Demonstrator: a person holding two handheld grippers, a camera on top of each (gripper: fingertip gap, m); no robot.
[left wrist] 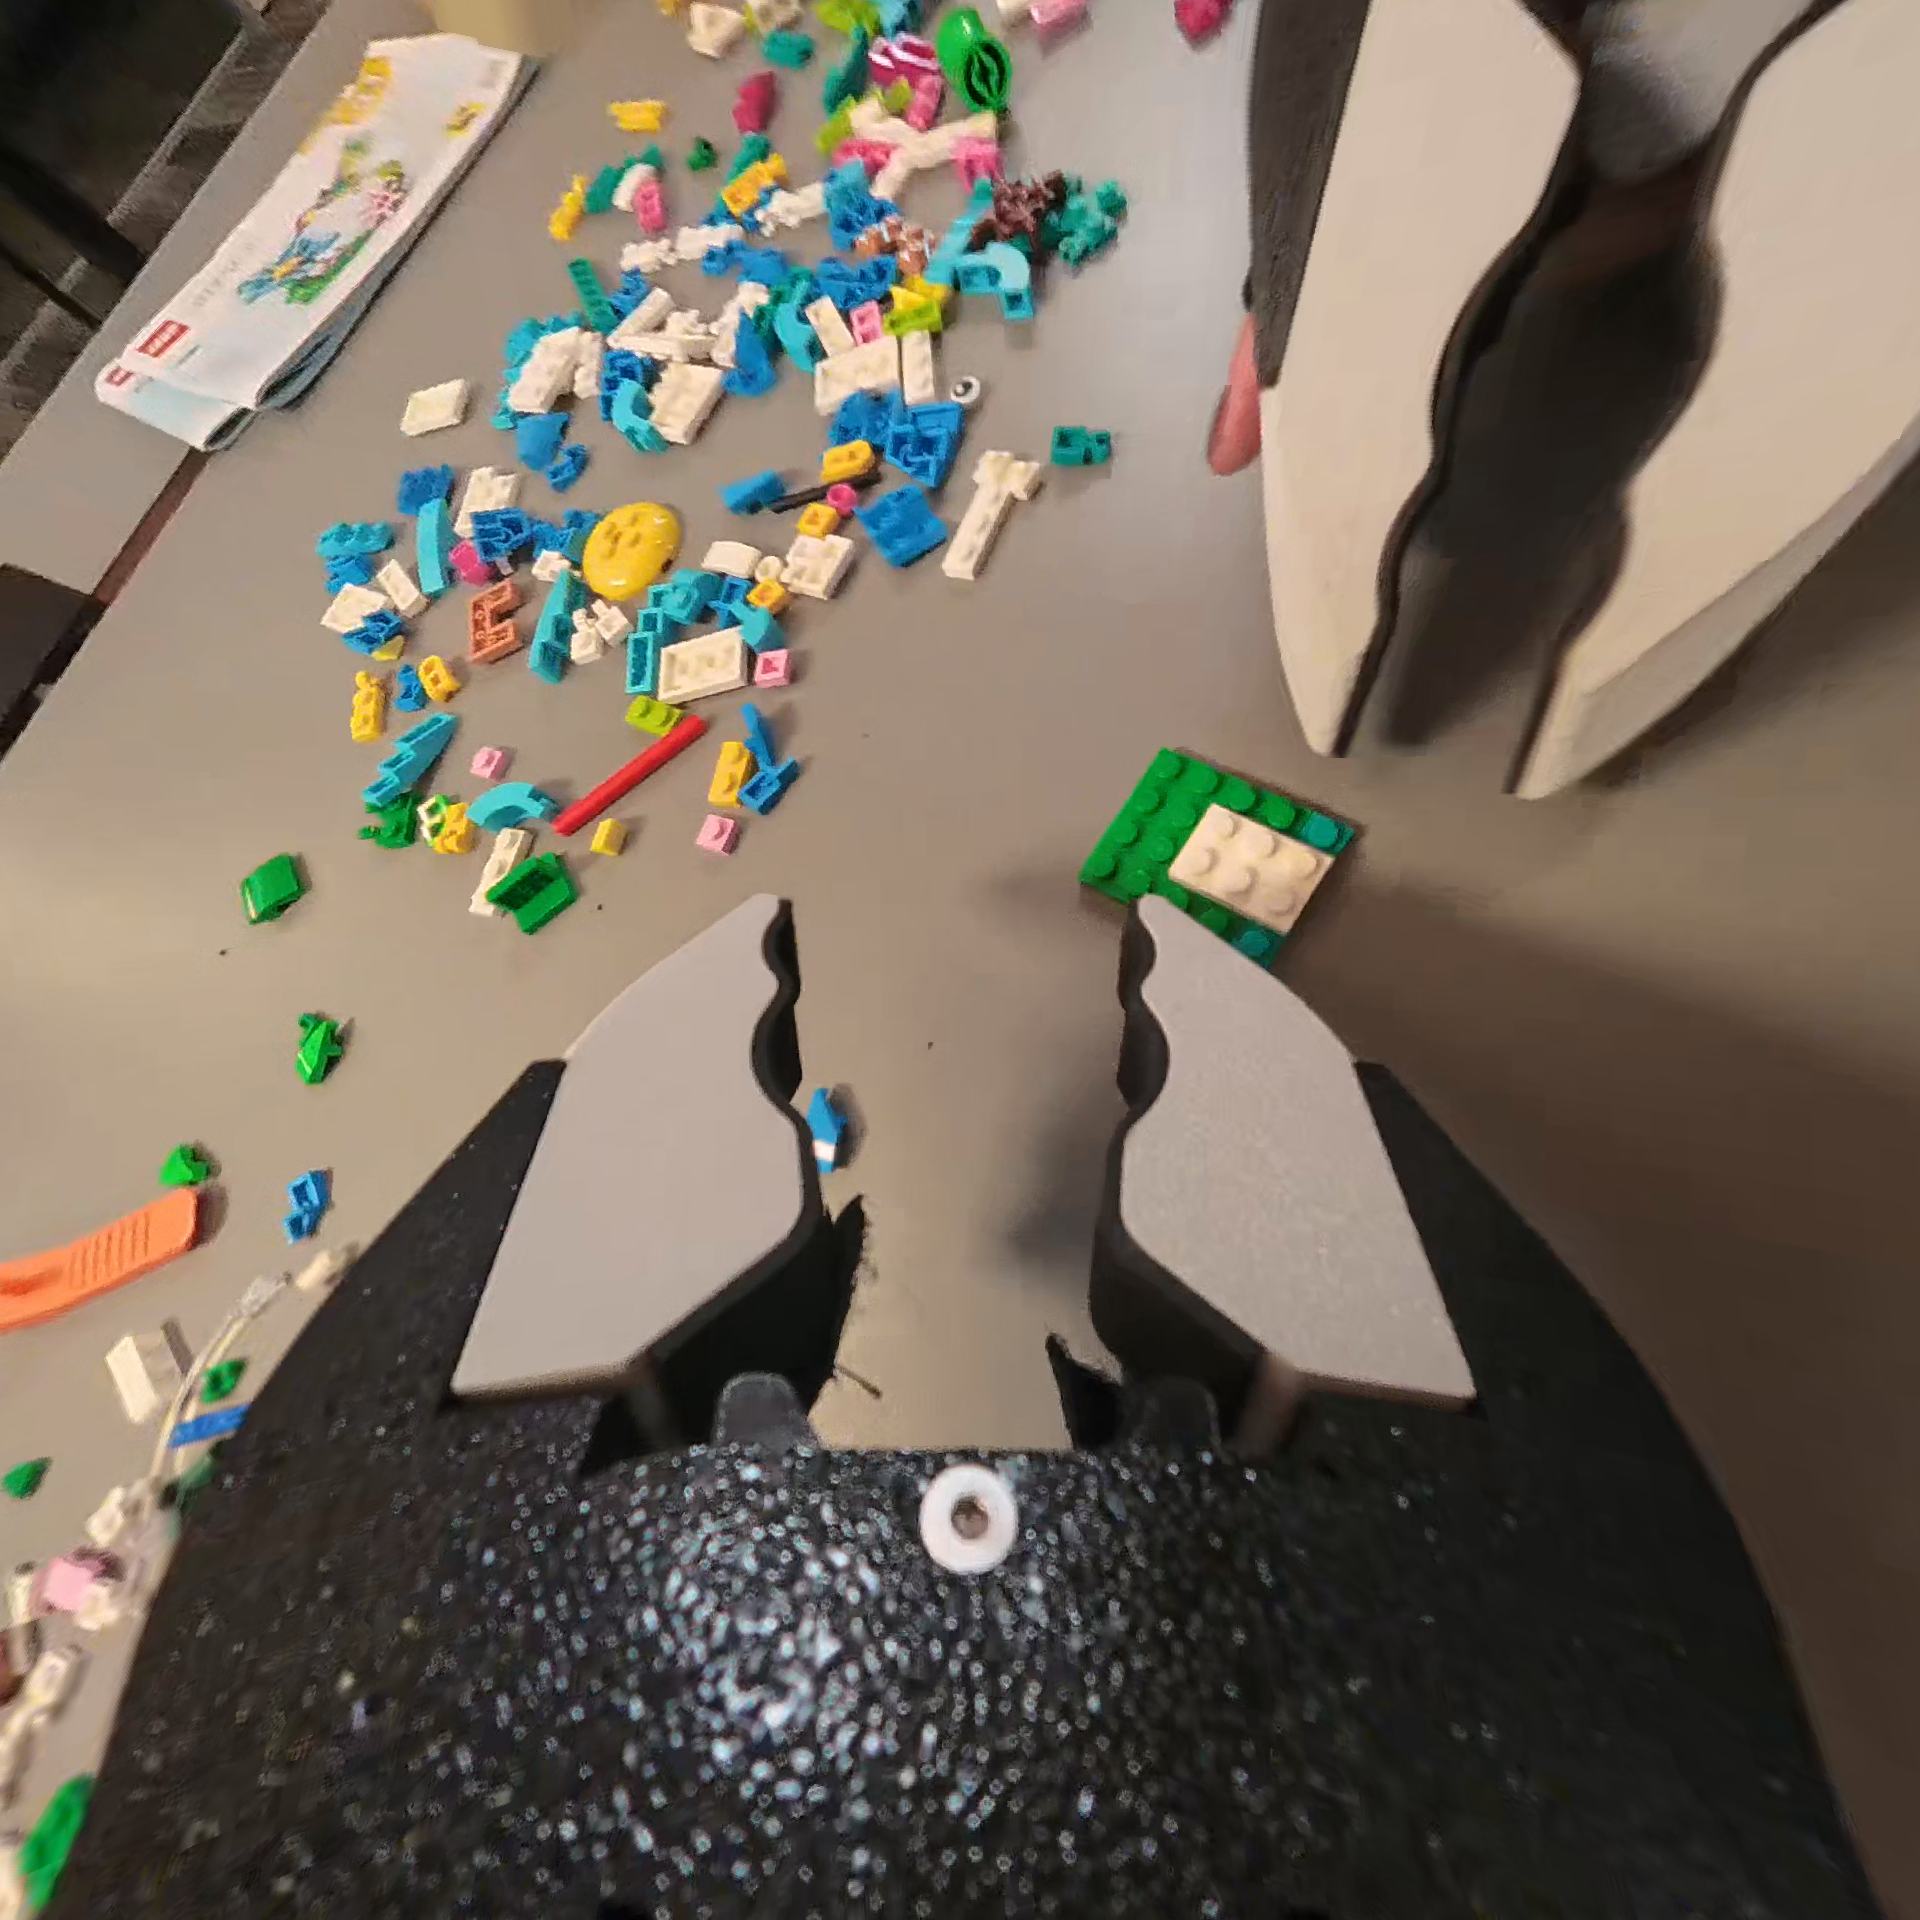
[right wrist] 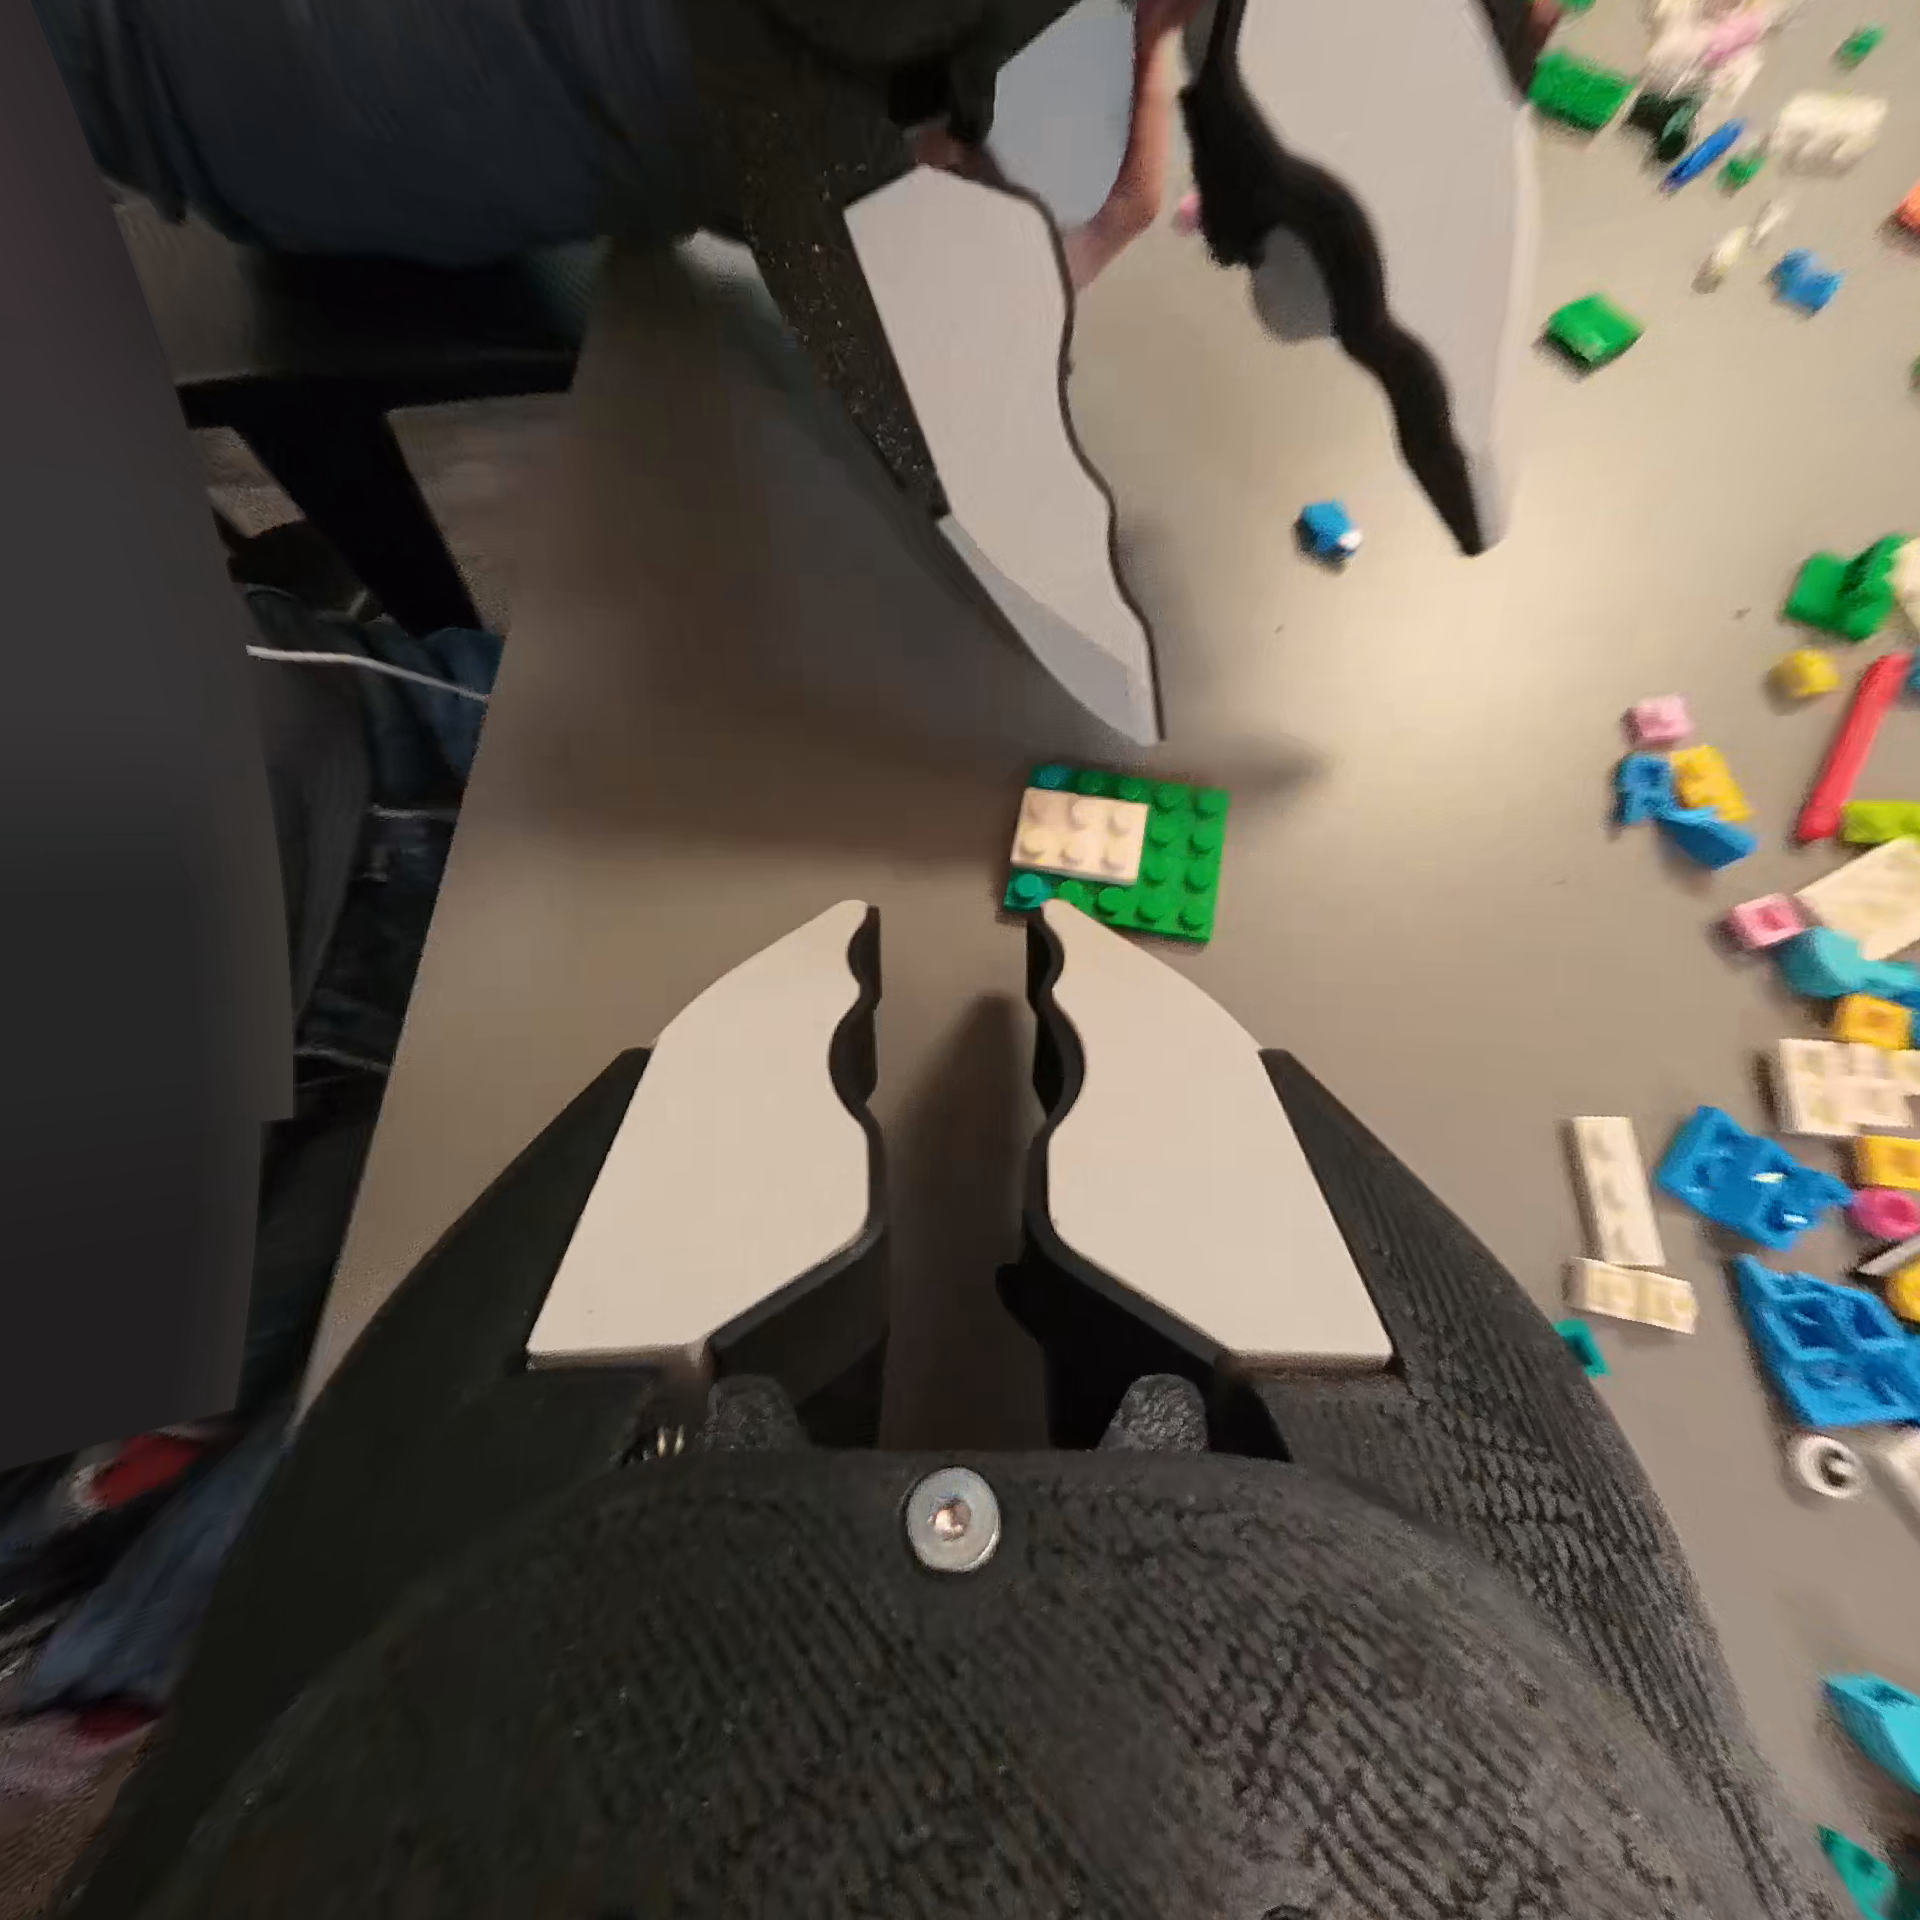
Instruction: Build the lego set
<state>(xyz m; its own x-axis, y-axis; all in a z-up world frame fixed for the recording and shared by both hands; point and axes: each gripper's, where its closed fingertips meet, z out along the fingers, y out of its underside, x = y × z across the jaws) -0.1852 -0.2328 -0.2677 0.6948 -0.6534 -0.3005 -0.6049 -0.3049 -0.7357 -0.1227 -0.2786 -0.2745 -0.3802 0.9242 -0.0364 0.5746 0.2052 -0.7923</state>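
Note:
A green plate point(left wrist: 1164, 821) with a white plate point(left wrist: 1252, 868) pressed on it and teal studs at its corners lies flat on the grey table. My left gripper point(left wrist: 961, 914) is open and empty, and its right fingertip point(left wrist: 1148, 920) is just in front of the plate. A small blue piece point(left wrist: 828, 1127) lies on the table between its fingers. My right gripper point(right wrist: 951, 914) is open with a narrow gap and empty, its tips just short of the green plate point(right wrist: 1184, 862). Each gripper shows in the other's view: the right one point(left wrist: 1439, 764) and the left one point(right wrist: 1314, 634).
A wide scatter of loose bricks point(left wrist: 727, 364) covers the table beyond and left of the plate, with a red rod point(left wrist: 629, 774) and a yellow round piece point(left wrist: 632, 551). An instruction booklet point(left wrist: 312, 229) lies far left and an orange brick separator point(left wrist: 94, 1262) near left. The table edge point(right wrist: 436, 883) is left of my right gripper. The right gripper is farther from the orange brick separator point(left wrist: 94, 1262), some 30 centimetres, than the left, some 20 centimetres.

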